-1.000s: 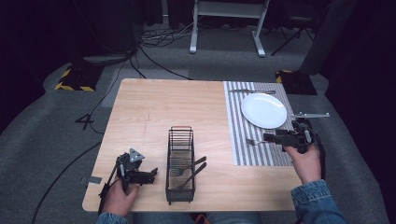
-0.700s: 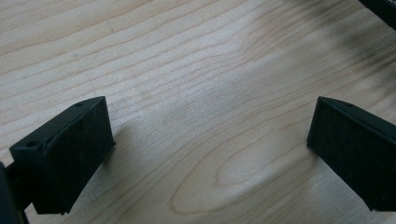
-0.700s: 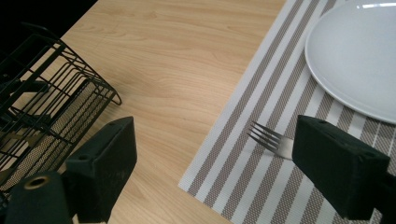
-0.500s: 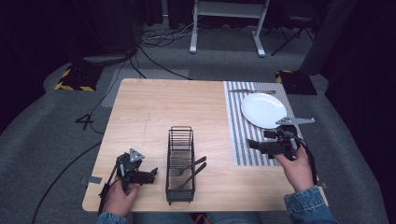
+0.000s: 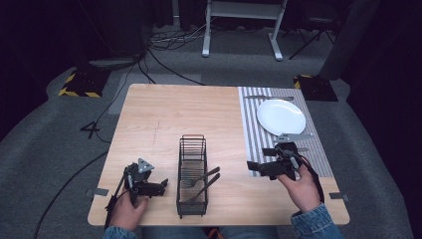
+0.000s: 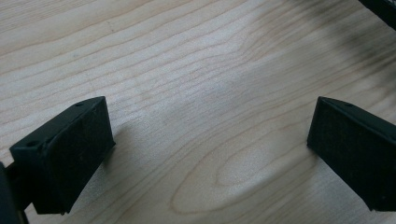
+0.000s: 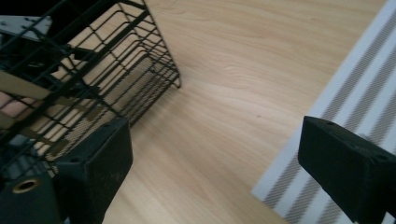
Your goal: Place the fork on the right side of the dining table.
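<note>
A: Biggest first. Wooden table, light grain, striped placemat along its right side.

B: Next, the black wire basket, near the front edge, about mid-table. Two forks lie inside it, handles sticking out over the right rim.

A: White plate on the far half of the placemat, nothing on it. A knife lies on the mat beyond the plate.

B: Right gripper?

A: Held low over the near left edge of the placemat, pointing left toward the basket. Jaws apart, nothing between them. They have just been opening. In the right gripper view the basket is up left, bare wood in the middle, mat stripes at right.

B: A fork on the mat near it?

A: Something thin and grey at the right hand, just beyond the gripper body; can't tell what it is.

B: Left gripper?

A: Near the front left corner, resting low on the table, pointed right at the basket, close to it but apart. Jaws wide, nothing in them; the left gripper view has bare wood between the pads and a bit of basket wire top right.

B: Left hand wraps its handle, cable trailing off the front edge.
</note>
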{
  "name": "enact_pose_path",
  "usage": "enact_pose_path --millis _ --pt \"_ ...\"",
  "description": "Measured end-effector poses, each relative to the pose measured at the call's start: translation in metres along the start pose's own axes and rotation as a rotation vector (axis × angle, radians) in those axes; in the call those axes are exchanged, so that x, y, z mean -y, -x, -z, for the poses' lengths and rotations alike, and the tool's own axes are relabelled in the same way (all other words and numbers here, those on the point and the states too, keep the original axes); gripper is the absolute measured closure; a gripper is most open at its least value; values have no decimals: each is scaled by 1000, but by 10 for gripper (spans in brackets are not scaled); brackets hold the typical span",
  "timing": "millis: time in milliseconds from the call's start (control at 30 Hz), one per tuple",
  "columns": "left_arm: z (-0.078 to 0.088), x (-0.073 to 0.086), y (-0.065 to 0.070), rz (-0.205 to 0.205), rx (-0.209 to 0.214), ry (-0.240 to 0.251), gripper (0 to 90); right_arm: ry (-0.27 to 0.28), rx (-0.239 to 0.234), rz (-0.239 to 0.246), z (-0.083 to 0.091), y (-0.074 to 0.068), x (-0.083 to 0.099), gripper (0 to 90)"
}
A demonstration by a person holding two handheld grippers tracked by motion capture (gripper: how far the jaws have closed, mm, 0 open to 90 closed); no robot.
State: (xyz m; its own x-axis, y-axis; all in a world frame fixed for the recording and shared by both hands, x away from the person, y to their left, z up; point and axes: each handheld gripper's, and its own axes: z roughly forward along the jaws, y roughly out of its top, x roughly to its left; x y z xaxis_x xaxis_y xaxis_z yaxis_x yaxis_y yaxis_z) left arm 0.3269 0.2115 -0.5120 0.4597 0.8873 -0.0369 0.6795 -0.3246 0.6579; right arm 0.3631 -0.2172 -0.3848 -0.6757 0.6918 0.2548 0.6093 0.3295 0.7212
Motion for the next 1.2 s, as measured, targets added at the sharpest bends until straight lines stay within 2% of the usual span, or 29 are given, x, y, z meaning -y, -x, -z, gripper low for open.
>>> enact_pose_path --millis 33,100,233,433,533,667,800,867,933,1067,1200 --pt "0 0 0 0 0 0 3 -6 -34 -17 -2 -2 1 103" --pt "0 0 0 0 0 0 3 -11 -50 -17 -6 -6 2 103" --pt "0 0 0 2 0 0 3 -37 -48 10 -18 -13 7 103" --pt "0 0 0 0 0 0 3 -54 9 58 -37 -19 19 103" --pt "0 0 0 -2 0 -1 3 -64 -19 44 -46 -17 26 102" --pt "0 0 0 0 -1 0 3 -33 -6 60 -54 -17 36 99" --pt "0 0 0 0 0 0 3 -3 43 109 -63 -15 48 72" --pt "0 0 0 0 0 0 3 -6 71 135 -68 -14 54 69" --pt "0 0 0 0 0 0 3 -24 92 146 -72 -13 59 43" --pt "0 0 0 0 0 0 3 -99 122 153 -81 -11 66 2" --pt "0 0 0 0 0 0 3 -112 132 164 -89 -11 74 2"
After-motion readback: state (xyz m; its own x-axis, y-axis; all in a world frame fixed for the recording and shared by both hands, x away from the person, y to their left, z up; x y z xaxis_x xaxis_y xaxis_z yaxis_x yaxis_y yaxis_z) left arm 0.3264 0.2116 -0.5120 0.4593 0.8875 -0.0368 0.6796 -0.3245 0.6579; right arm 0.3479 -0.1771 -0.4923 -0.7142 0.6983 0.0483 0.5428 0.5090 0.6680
